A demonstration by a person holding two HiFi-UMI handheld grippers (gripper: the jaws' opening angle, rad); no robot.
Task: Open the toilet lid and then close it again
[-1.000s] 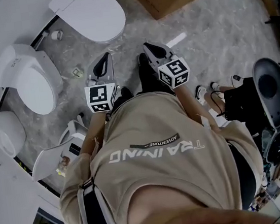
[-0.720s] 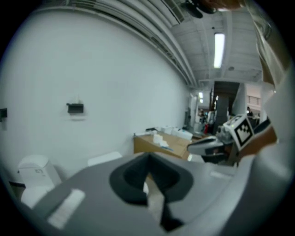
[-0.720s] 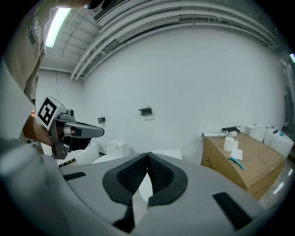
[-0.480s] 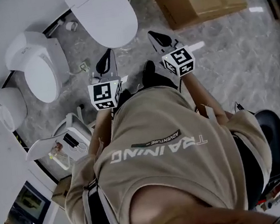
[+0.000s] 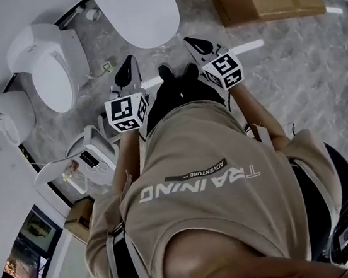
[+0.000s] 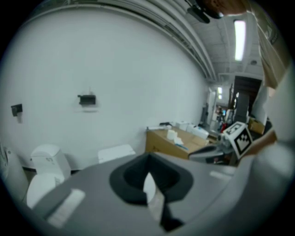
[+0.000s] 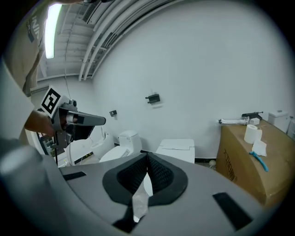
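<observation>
We have stepped closer: the toilet lid (image 5: 139,11) now lies just ahead of both grippers, still down, so the opening hasn't begun. The left gripper (image 5: 127,65) and right gripper (image 5: 194,42) have jaws closed together, seemingly empty and touching nothing, though the left view is blurred.

From my head, I am looking steeply down at the floor (image 5: 316,59). Cameras riding my left gripper (image 5: 128,63) and right gripper (image 5: 194,41) are facing level toward the wall (image 7: 207,69), both sharing the flat-lidded toilet (image 7: 176,150) and cardboard box (image 7: 246,161).
</observation>
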